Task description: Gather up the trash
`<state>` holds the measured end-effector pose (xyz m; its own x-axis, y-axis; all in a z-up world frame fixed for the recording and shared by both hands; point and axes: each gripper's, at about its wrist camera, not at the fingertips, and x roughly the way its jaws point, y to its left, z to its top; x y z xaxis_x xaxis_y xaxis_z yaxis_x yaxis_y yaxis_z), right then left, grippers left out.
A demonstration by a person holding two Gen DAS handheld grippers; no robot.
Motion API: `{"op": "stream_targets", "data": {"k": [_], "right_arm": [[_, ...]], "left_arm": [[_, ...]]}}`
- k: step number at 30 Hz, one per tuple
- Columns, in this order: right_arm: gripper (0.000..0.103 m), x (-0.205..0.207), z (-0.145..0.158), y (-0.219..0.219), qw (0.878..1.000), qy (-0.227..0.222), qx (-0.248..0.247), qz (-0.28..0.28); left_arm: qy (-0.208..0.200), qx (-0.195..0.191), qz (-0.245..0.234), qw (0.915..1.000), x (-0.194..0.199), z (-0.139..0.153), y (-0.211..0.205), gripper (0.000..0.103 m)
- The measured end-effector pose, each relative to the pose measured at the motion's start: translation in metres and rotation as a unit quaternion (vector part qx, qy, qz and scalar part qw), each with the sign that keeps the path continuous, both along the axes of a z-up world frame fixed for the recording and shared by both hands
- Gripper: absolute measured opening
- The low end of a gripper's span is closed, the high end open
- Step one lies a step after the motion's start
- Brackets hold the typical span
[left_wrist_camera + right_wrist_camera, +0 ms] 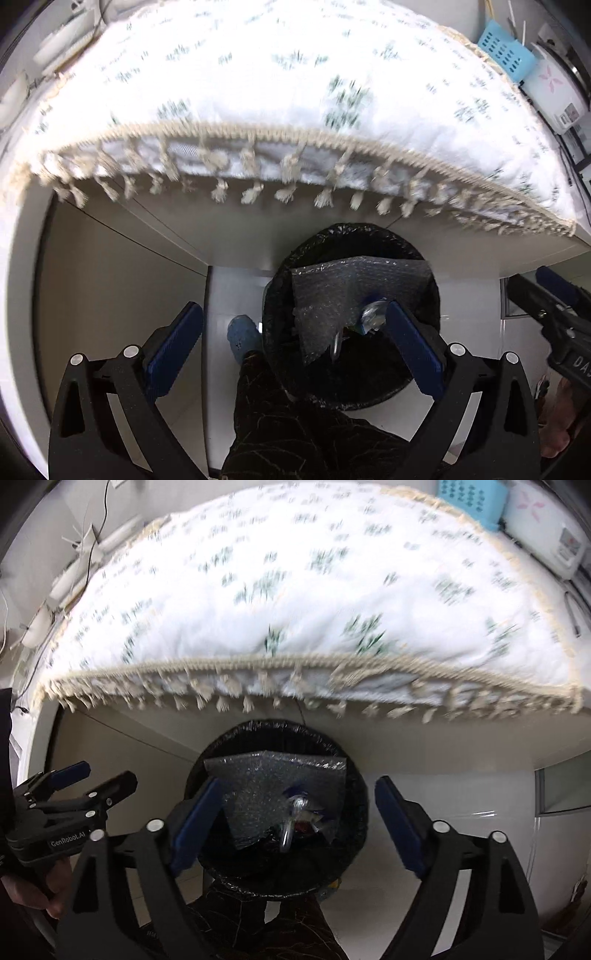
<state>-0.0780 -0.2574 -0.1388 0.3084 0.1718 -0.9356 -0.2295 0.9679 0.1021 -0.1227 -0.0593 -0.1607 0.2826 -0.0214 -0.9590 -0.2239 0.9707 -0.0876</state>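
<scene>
Though below open tongs point(295, 823), trash point(291, 812) binned.

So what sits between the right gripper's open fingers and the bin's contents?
Nothing: in the right wrist view the right gripper hangs open over the bin, with bare air down to the bubble wrap.

Black gripper frames, silver screws, blue-padded fingers point(195, 825); dark patterned trousers point(295, 424), seemingly a blue slipper point(242, 338)

A bin point(275, 882) stands below the table's edge point(295, 716); bubble wrap point(258, 794) and seemingly a bottle point(291, 823) lie inside.
</scene>
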Motion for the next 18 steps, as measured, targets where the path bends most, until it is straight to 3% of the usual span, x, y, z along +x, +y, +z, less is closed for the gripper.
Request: {"op": "stream_targets", "data": {"k": [5,11,18], "right_arm": [[0.092,-0.013,0.054,-0.011,1.0,-0.016,-0.005,-0.018],[0.092,-0.039,0.116,-0.013,0.999,-0.022,-0.004,-0.023],[0.092,-0.071,0.148,-0.015,0.999,-0.03,-0.007,-0.03]], "left_arm": [[-0.016,-0.013,0.003,0.9998,-0.009,0.053,0.001,0.097],[-0.037,-0.015,-0.002,0.9992,-0.029,0.11,-0.004,0.097],[-0.051,-0.018,-0.002,0.9986,-0.056,0.143,-0.01,0.097]]}}
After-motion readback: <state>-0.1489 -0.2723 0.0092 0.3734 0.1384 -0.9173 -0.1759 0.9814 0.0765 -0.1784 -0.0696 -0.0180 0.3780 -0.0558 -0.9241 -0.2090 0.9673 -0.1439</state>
